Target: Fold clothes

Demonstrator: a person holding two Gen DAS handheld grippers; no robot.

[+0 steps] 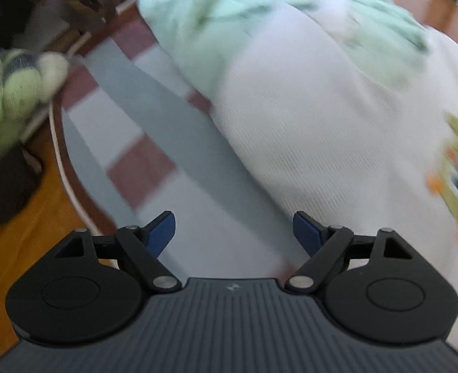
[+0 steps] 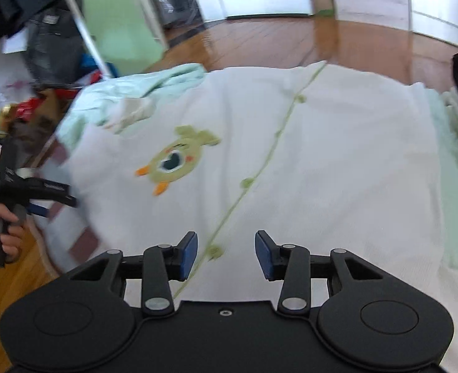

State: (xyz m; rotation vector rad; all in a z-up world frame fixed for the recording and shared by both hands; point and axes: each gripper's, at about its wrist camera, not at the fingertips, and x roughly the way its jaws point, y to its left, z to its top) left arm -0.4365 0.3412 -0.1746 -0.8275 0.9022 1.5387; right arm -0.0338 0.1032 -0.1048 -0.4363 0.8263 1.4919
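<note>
Two grippers hang empty, jaws apart: the left [image 1: 233, 230] over the mat [image 1: 198, 217] beside the garment [image 2: 291, 155], the right [image 2: 226, 253] over its button line. It lies spread flat (green sleeves out sideways), no fold visible; the folding seems all left.

Ribbed white knit garment [image 2: 338, 161]; glossy wood floor [image 2: 275, 43].

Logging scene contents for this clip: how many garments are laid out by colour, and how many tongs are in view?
White garment: 1
Mint green garment: 1
Tongs: 2, left tongs and right tongs, both open and empty
Total: 4
</note>
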